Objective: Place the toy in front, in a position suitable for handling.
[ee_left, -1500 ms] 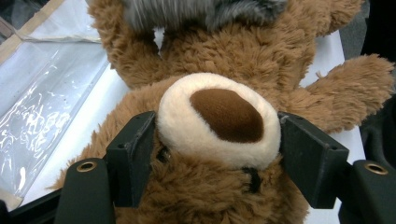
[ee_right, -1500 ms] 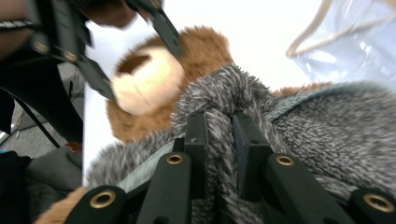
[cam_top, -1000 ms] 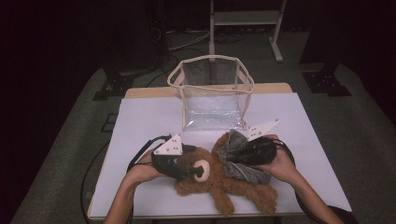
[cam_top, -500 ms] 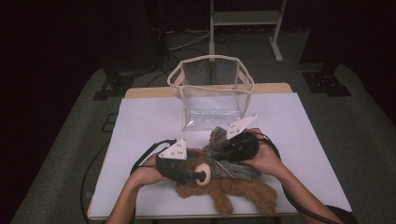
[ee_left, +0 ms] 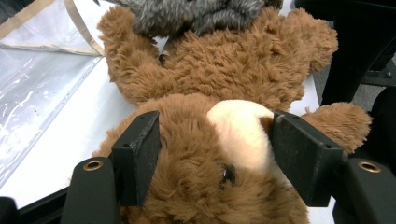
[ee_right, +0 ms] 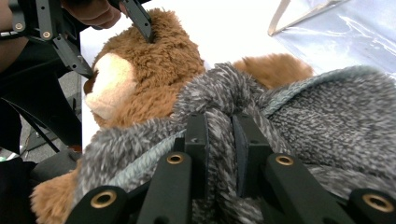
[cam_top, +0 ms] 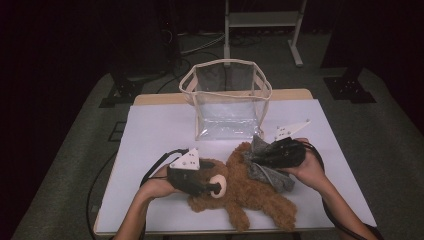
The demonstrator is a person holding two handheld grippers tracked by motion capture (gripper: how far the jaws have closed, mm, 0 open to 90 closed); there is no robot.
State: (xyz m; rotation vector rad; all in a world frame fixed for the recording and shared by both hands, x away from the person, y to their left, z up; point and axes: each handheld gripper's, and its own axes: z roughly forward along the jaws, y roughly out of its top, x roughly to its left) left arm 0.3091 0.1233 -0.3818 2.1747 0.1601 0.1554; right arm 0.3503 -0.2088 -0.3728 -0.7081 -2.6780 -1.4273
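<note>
On the table, left gripper (cam_top: 212,188) fingers newly closed on teddy bear's (cam_top: 250,192) head, right gripper (cam_top: 256,156) pinching grey cloth (cam_top: 267,175).

Your grey knit cloth (cam_top: 267,165) covers part of the teddy bear (cam_top: 245,192), so you can't see the bear's tummy on the far right side. The left gripper (ee_left: 215,154) hides the sides of its head, and the picture's bottom edge cuts its face off.

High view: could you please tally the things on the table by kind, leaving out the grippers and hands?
Brown teddy bear: 1
Grey knitted garment: 1
Clear bag: 1
Total: 3
</note>
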